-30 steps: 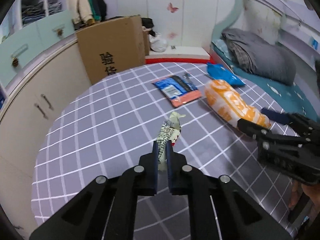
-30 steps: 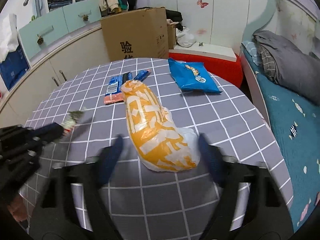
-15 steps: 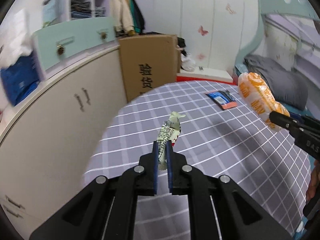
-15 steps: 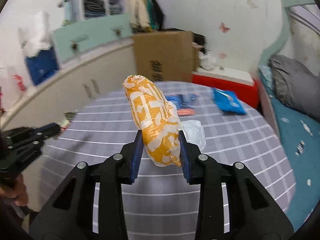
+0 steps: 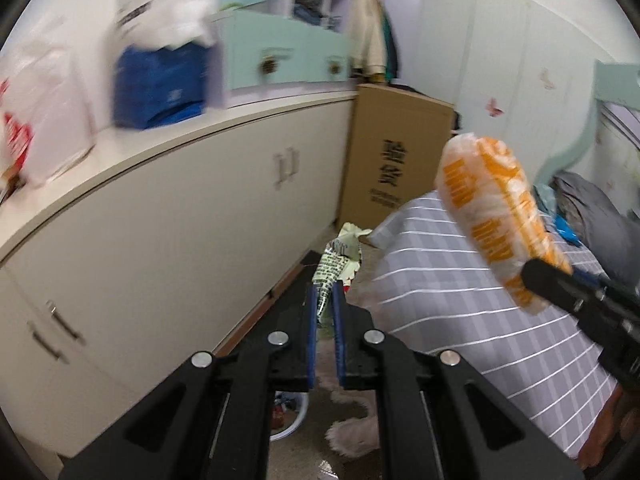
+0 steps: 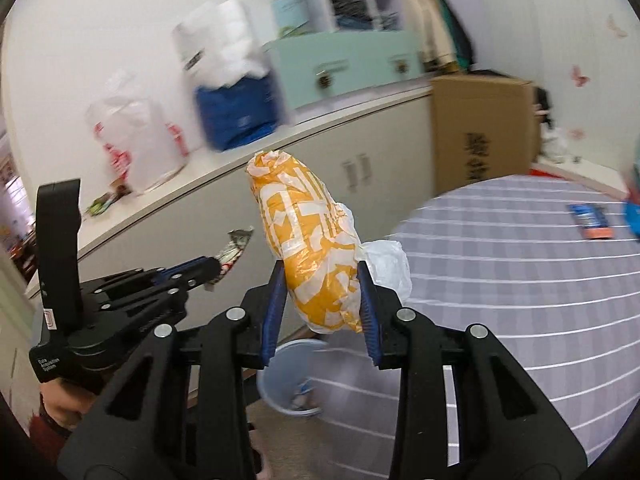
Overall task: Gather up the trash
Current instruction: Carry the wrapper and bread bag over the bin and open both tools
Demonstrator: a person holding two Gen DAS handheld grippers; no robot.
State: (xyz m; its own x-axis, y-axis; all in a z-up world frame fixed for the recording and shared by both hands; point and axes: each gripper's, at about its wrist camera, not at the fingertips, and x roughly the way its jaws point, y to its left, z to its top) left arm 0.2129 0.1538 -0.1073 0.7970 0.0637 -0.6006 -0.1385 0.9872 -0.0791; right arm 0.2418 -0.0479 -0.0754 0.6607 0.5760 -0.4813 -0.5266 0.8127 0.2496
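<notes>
Both claws loaded, bin just below

Now the right claw (image 6: 322,300) is clamped on the lower part of the orange plastic bag (image 6: 308,240), which stands up from it in the air. It looks light, soft and slippery, so a hold on its thick middle seems safest. The left claw (image 5: 325,322) pinches a thin crumpled wrapper (image 5: 336,264), also light. A pale bin (image 6: 288,376) waits below beside the worktop (image 6: 520,280).
</notes>
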